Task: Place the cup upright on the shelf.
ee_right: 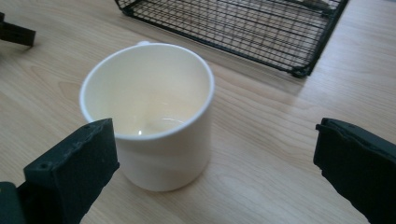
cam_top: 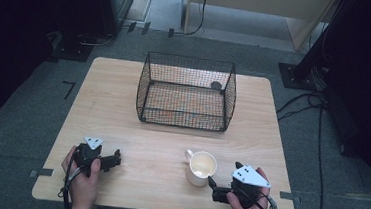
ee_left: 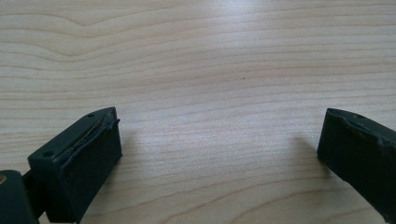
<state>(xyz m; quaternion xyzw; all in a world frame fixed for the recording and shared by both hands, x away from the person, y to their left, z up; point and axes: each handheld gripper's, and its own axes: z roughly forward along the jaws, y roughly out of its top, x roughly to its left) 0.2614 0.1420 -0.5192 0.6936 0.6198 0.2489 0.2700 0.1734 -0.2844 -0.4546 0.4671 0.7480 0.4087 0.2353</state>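
A smooth, round cream mug (cam_top: 201, 167) stood upright on the pale wood-grain surface (cam_top: 123, 109), near a black wire-mesh basket (cam_top: 187, 90). The right gripper (cam_top: 211, 183) sat just beside it, jaws apart; the left gripper (cam_top: 117, 159) rested well away, jaws likewise spread.

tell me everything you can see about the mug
The mug is cream-white and glossy, seemingly ceramic, with a round rim and a small handle on its far side. It stands upright and empty on the wooden table, in front of the wire basket, apart from it. The open right gripper is close beside it; contact is unclear.
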